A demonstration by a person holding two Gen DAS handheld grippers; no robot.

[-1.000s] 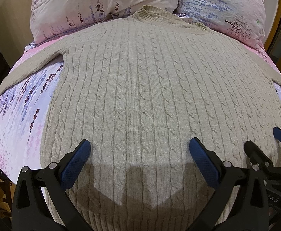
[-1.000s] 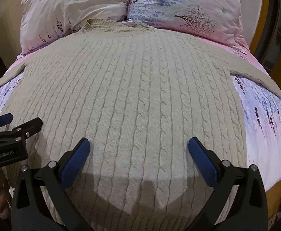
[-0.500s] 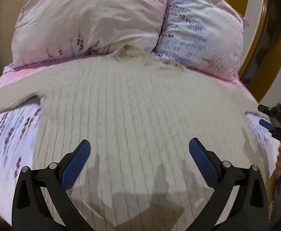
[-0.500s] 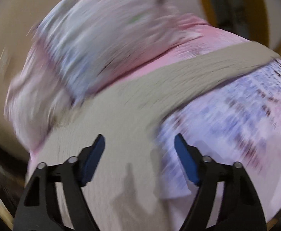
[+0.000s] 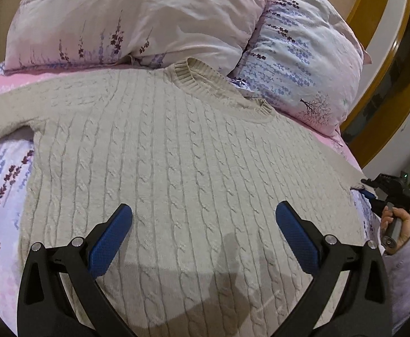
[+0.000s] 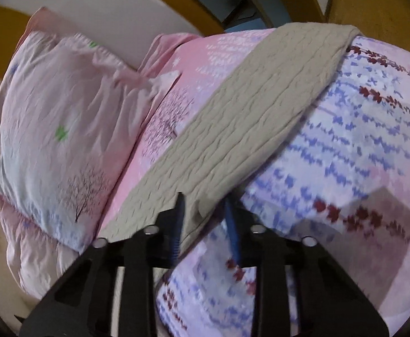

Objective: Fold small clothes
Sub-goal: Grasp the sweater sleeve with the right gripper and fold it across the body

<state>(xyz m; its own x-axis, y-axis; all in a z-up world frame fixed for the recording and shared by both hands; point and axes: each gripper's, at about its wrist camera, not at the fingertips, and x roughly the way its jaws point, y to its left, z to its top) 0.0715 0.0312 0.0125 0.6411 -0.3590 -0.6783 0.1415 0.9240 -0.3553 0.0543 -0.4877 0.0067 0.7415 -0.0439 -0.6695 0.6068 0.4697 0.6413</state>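
Note:
A beige cable-knit sweater (image 5: pixel 190 154) lies flat, front up, on the bed with its collar toward the pillows. My left gripper (image 5: pixel 203 233) hovers open over the sweater's lower body, nothing between its blue pads. In the right wrist view the right sleeve (image 6: pixel 247 118) runs diagonally across the sheet. My right gripper (image 6: pixel 205 219) is closing its jaws on the sleeve near the armpit, and the knit bunches between the pads. The left wrist view shows this gripper (image 5: pixel 369 193) at the sweater's right edge, held by a hand (image 5: pixel 396 224).
Two floral pillows (image 5: pixel 134 22) (image 5: pixel 303 56) lie behind the collar against a yellow wooden headboard (image 5: pixel 373 56). The pink and lilac flowered sheet (image 5: pixel 2 182) shows on both sides of the sweater. The left sleeve (image 5: pixel 5 112) stretches out to the left.
My right gripper swung right from over the sweater's body to the right sleeve, rolled, and narrowed its jaws around the knit. My left gripper drifted and turned, staying open.

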